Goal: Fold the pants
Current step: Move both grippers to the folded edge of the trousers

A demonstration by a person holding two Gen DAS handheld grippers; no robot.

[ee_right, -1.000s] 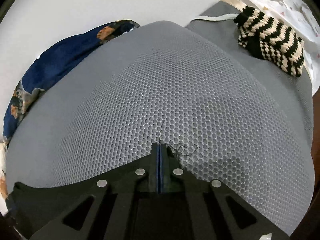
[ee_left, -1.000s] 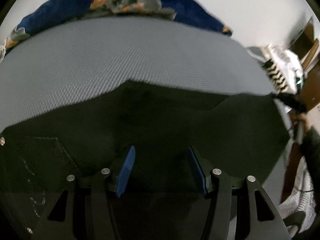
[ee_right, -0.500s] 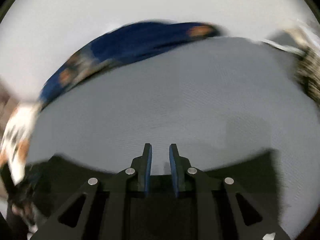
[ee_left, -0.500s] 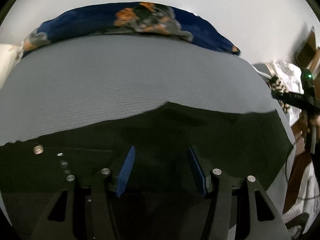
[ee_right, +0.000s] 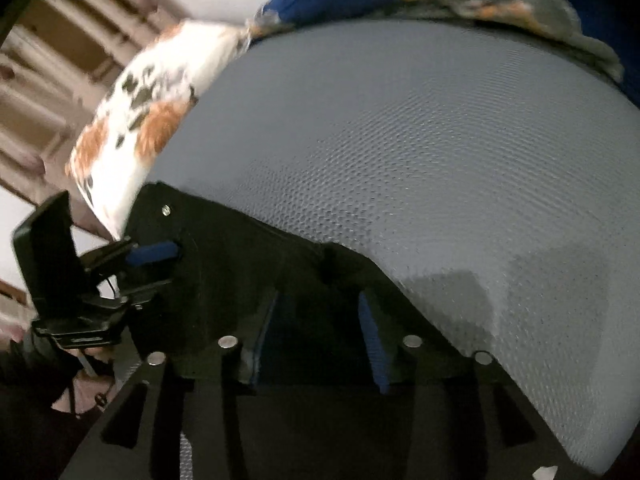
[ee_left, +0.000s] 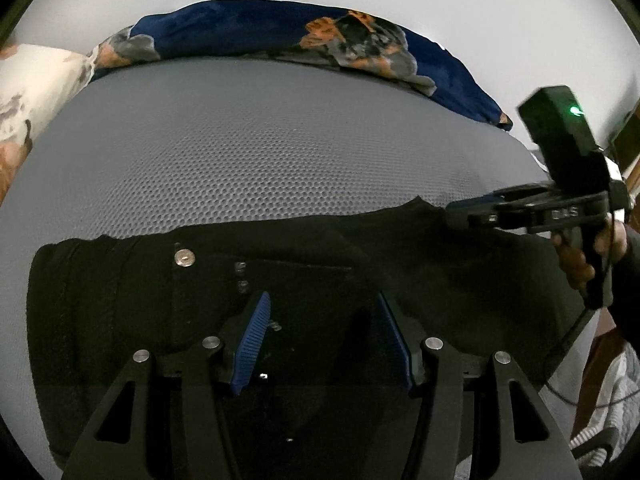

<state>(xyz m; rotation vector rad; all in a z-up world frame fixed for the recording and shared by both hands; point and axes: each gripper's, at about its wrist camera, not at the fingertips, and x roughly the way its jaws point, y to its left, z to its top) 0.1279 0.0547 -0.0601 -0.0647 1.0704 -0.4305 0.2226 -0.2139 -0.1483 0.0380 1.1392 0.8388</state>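
Lying across the near part of a grey mesh mattress [ee_left: 256, 152], the black pants [ee_left: 460, 272] are overhung by the left gripper [ee_left: 326, 338] and right gripper [ee_right: 320, 338], both spread apart and empty.

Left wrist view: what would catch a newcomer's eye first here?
The black pants lie in a dark band across the near side of the grey mesh mattress, a silver button shining at their left end. Along the far edge runs a blue blanket with orange patches. The right gripper reaches in from the right, its green light glowing.
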